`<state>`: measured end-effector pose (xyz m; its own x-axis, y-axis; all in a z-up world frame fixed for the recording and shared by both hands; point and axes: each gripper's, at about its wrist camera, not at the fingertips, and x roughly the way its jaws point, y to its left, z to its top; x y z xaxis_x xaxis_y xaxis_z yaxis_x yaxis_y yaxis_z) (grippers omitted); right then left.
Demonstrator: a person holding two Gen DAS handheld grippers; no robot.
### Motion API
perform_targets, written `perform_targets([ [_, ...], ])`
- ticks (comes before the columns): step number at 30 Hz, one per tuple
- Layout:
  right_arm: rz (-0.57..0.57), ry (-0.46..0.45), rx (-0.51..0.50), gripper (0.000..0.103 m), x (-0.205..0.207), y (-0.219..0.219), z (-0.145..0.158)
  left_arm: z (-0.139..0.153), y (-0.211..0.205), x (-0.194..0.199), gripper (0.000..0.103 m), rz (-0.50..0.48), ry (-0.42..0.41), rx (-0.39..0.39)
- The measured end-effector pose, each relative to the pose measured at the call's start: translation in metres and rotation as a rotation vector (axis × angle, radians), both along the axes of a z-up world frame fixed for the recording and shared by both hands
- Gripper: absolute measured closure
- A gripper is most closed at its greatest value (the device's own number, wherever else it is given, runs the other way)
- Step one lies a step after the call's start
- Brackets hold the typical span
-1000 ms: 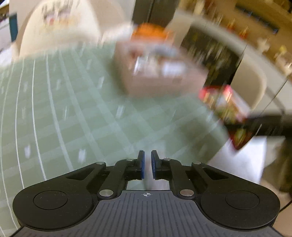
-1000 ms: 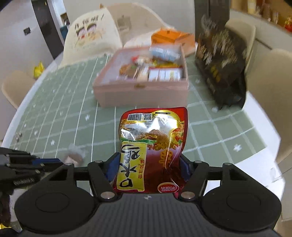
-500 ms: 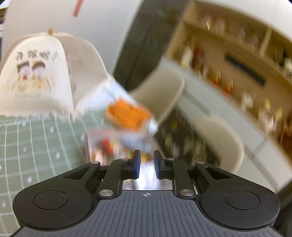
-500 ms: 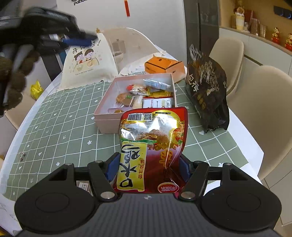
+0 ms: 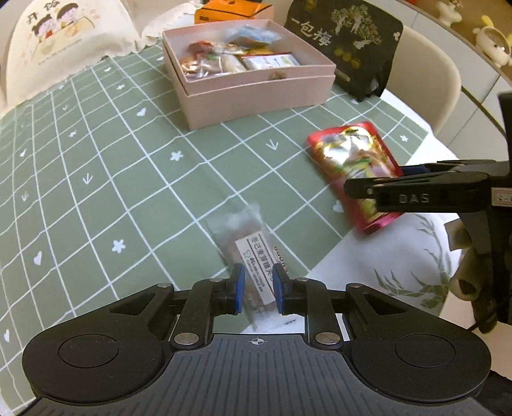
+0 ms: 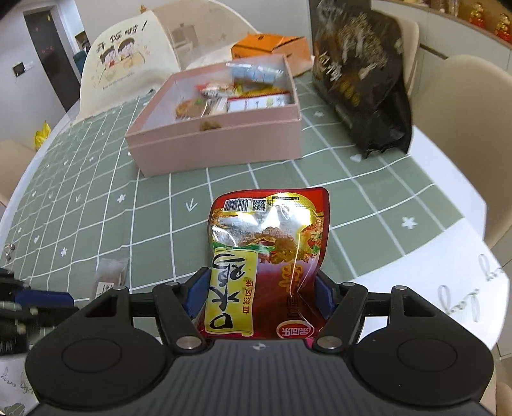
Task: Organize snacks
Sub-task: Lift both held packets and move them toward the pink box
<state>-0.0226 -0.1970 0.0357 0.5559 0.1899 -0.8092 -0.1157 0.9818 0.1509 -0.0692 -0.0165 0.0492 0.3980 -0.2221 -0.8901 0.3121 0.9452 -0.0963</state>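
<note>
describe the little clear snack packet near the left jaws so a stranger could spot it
Start at the pink box on the green checked tablecloth, then come toward the cloth's near edge. The clear snack packet lies there: see-through with a white label, unlike the shiny red pouch.

box (image 5: 256,92) sits mid-worktop (image 5: 96,192) with snacks inside; dark bag (image 5: 348,44) right of it, carton (image 5: 230,11) behind, pouch (image 5: 352,166) and small packet (image 5: 249,243) in front.
</note>
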Motion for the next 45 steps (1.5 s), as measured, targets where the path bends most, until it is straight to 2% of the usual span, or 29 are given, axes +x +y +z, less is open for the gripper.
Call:
perform_targets([
  [3, -0.003, 0.024, -0.031, 0.026, 0.006, 0.006, -0.011, -0.005, -0.010, 0.001, 0.078, 0.009, -0.011, 0.017],
  [5, 0.014, 0.017, -0.064, 0.016, 0.007, 0.010, -0.014, -0.011, -0.014, 0.001, 0.078, 0.005, -0.020, 0.050],
  [8, 0.035, -0.001, -0.109, 0.011, 0.003, 0.017, -0.018, -0.014, -0.019, -0.005, 0.069, -0.032, -0.092, 0.136],
  [10, 0.052, -0.016, -0.145, 0.006, 0.001, 0.023, -0.022, -0.014, -0.014, -0.002, 0.062, -0.005, -0.115, 0.181],
  [12, 0.040, -0.022, -0.137, 0.003, 0.000, 0.023, -0.024, -0.014, -0.006, 0.003, 0.065, 0.027, -0.079, 0.131],
  [15, 0.032, -0.036, -0.132, 0.000, -0.002, 0.021, -0.027, -0.014, -0.001, 0.005, 0.063, 0.050, 0.015, -0.029],
  [17, 0.033, -0.041, -0.132, 0.000, -0.002, 0.021, -0.028, -0.017, -0.007, 0.003, 0.061, 0.040, 0.027, -0.031],
  [18, 0.033, -0.041, -0.132, 0.000, -0.002, 0.021, -0.028, -0.019, -0.008, 0.004, 0.053, 0.042, 0.025, -0.027],
  [19, 0.033, -0.042, -0.132, 0.000, -0.002, 0.021, -0.027, -0.021, -0.009, 0.005, 0.052, 0.047, 0.021, -0.028],
  [25, 0.031, -0.053, -0.135, 0.000, 0.001, 0.023, -0.028, -0.024, -0.013, 0.017, 0.054, 0.069, -0.029, 0.000],
  [26, 0.035, -0.051, -0.134, 0.005, 0.002, 0.023, -0.027, -0.024, -0.014, 0.017, 0.054, 0.061, -0.034, 0.000],
  [27, 0.047, -0.052, -0.132, 0.011, 0.002, 0.023, -0.026, -0.025, -0.014, 0.016, 0.059, 0.041, -0.042, -0.001],
  [28, 0.067, -0.063, -0.138, 0.025, 0.000, 0.024, -0.022, -0.025, -0.015, 0.013, 0.060, 0.010, -0.054, -0.010],
  [29, 0.093, -0.063, -0.142, 0.031, -0.001, 0.025, -0.018, -0.027, -0.015, 0.011, 0.060, -0.013, -0.064, -0.022],
  [32, 0.129, -0.048, -0.107, 0.034, -0.005, 0.023, -0.002, -0.026, -0.017, 0.004, 0.067, -0.053, -0.115, -0.013],
  [34, 0.133, -0.061, -0.067, 0.034, -0.008, 0.017, 0.010, -0.019, -0.016, 0.004, 0.096, -0.050, -0.150, -0.020],
  [37, 0.109, -0.087, -0.026, 0.034, -0.011, 0.005, 0.029, 0.008, -0.008, 0.011, 0.094, -0.034, -0.210, -0.100],
  [40, 0.081, -0.125, 0.028, 0.034, -0.010, -0.009, 0.050, 0.034, -0.003, 0.025, 0.094, -0.025, -0.264, -0.113],
  [42, 0.066, -0.155, 0.015, 0.034, -0.008, -0.015, 0.060, 0.037, 0.006, 0.038, 0.091, 0.016, -0.206, -0.168],
  [43, 0.060, -0.167, 0.000, 0.034, -0.007, -0.016, 0.063, 0.033, 0.009, 0.043, 0.087, 0.041, -0.150, -0.199],
  [45, 0.052, -0.166, -0.023, 0.034, -0.006, -0.018, 0.061, 0.025, 0.001, 0.045, 0.085, 0.038, -0.077, -0.217],
])
